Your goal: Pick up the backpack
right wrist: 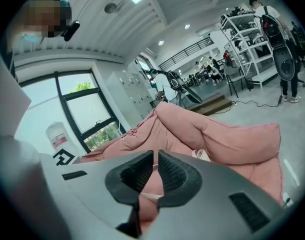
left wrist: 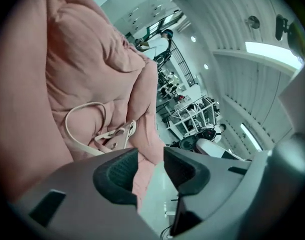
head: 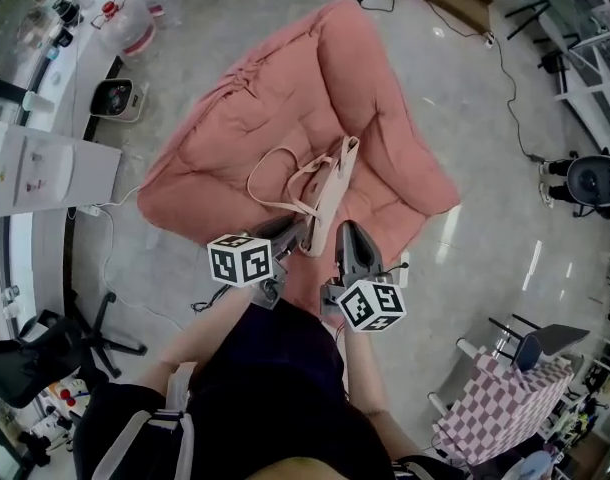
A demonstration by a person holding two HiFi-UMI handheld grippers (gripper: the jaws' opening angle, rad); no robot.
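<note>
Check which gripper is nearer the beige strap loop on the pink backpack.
Left. The left gripper sits just below the strap loop; the right gripper is farther right.

The backpack (head: 325, 190) lies on the cushion (head: 385, 118), between its middle and near corner. The left gripper (head: 295, 228) and right gripper (head: 347, 232) hang side by side over that corner, flanking the backpack's near end.

Bright even light, fisheye-warped edges

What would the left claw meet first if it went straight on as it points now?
Probably the pink cushion: its edge shows between the tips of the open left claw. The backpack straps lie left of that line.
</note>
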